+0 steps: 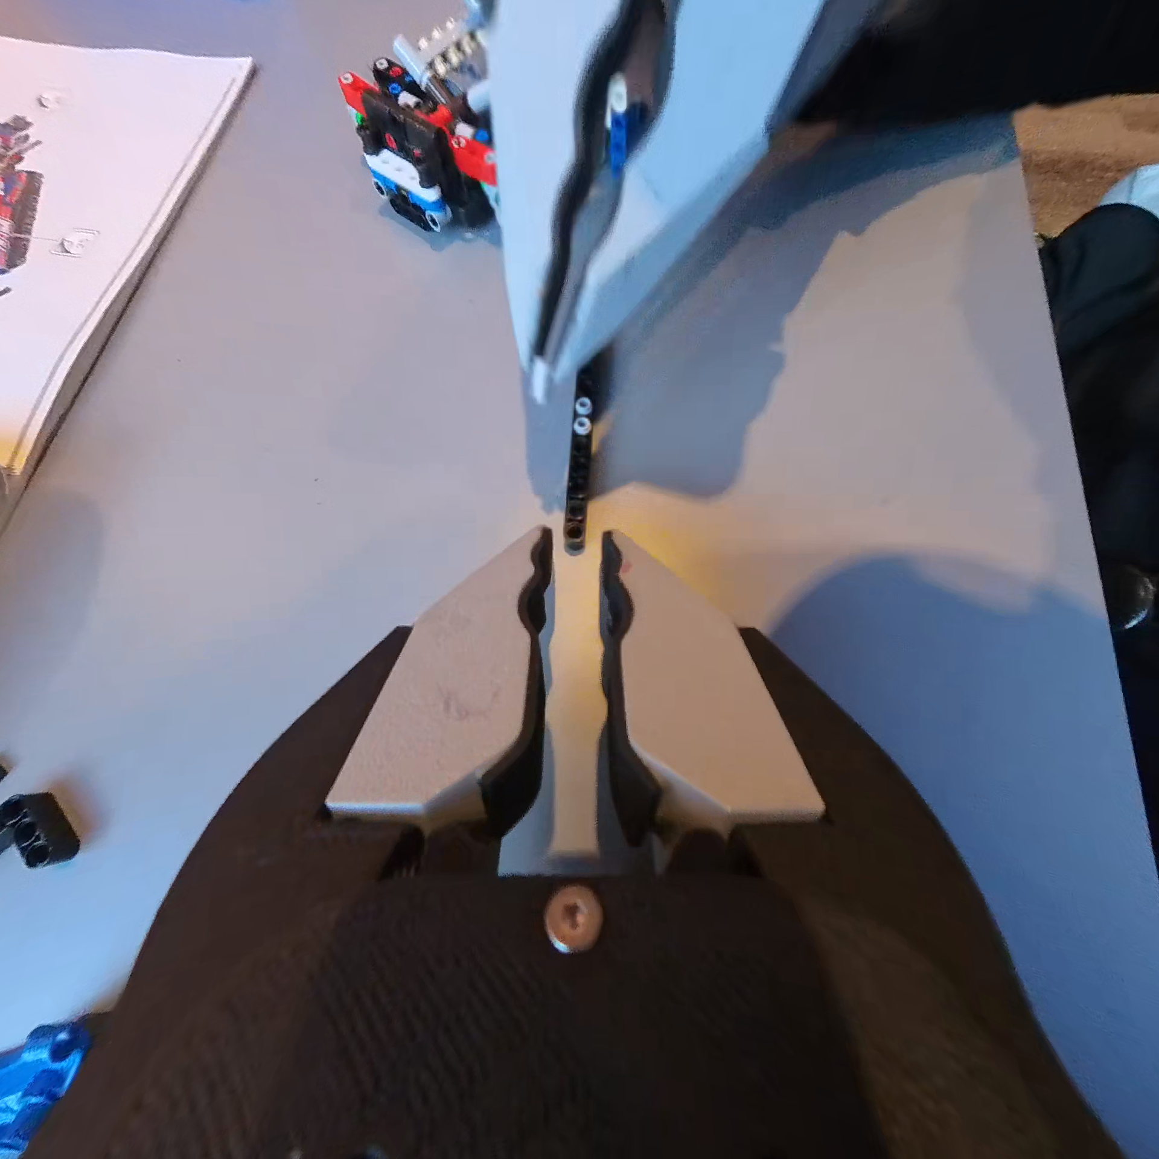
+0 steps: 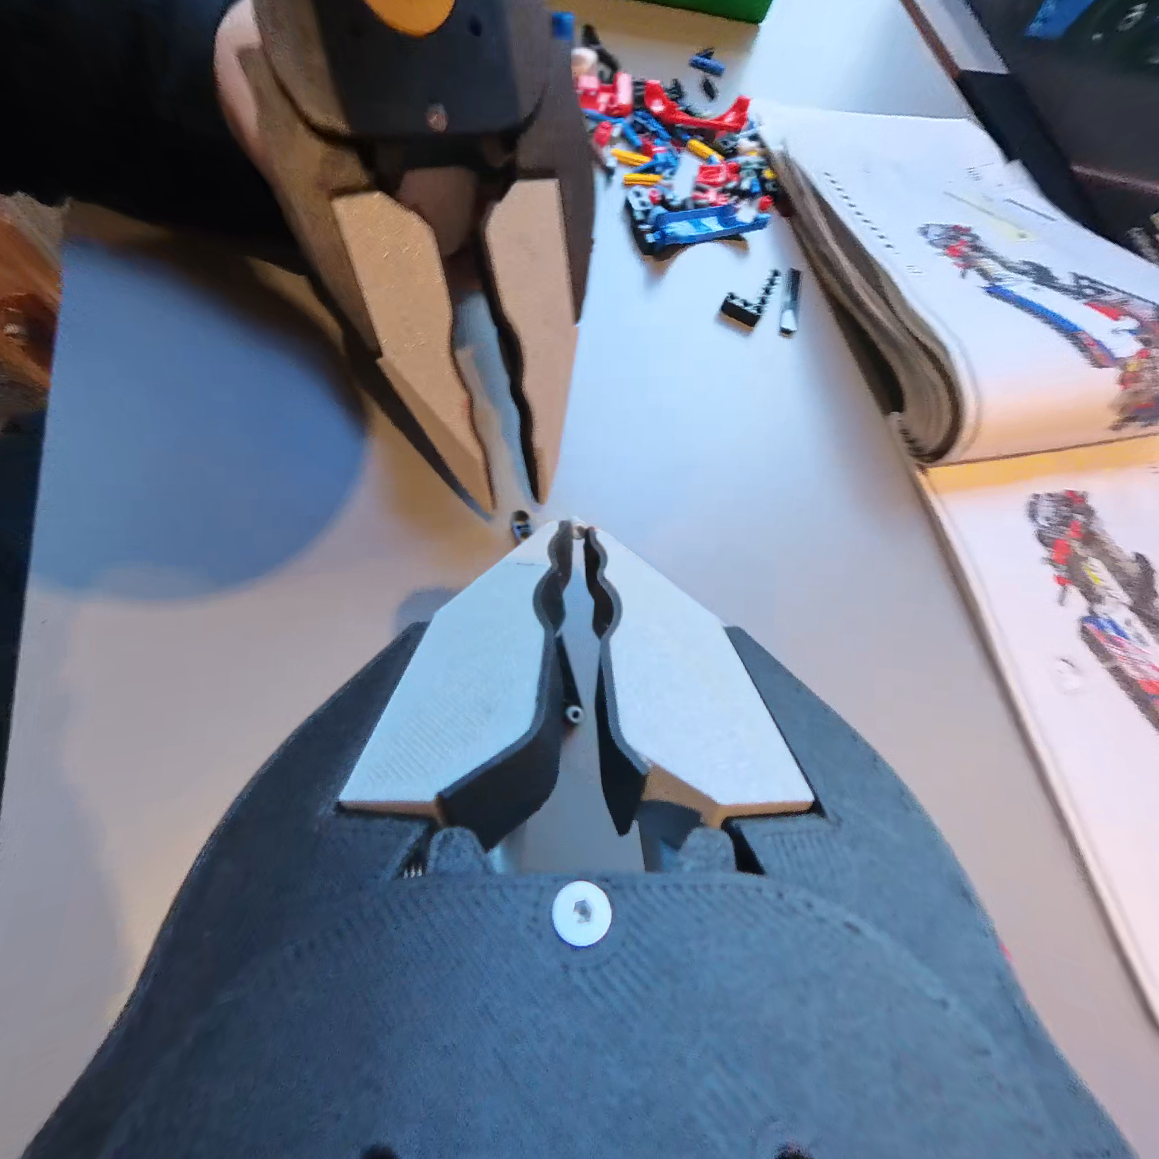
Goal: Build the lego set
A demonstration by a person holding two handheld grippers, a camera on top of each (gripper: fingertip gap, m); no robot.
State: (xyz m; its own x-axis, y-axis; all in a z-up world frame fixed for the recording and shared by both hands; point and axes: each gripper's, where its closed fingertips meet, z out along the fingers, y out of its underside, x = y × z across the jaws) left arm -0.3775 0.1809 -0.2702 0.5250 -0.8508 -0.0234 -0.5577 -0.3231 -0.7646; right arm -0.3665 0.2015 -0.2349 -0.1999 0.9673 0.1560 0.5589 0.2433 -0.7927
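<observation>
A long black holed beam (image 1: 578, 467) lies on the grey table (image 1: 301, 514), with two light pins in holes near its far end. My left gripper (image 1: 576, 537) is open a little, and the beam's near end sits right at its fingertips without being clamped. My right gripper (image 2: 574, 528) reaches in from the opposite side over the beam's far half. It is shut on a small light pin at its tips. In the right wrist view the beam (image 2: 572, 712) shows between the right fingers, and the left gripper (image 2: 515, 500) faces it, tips almost touching.
A partly built red, black, white and blue model (image 1: 420, 147) stands at the back. An open instruction booklet (image 2: 1003, 301) lies at the side, beside a pile of loose pieces (image 2: 677, 157). A black brick (image 1: 34, 828) lies near left. The table edge (image 1: 1060, 439) runs along the right. Spacing between my two grippers at the tips: around 5 cm. About 15 cm separates my left fingertips from the black brick (image 1: 34, 828). Look for it in the right wrist view (image 2: 740, 306) too.
</observation>
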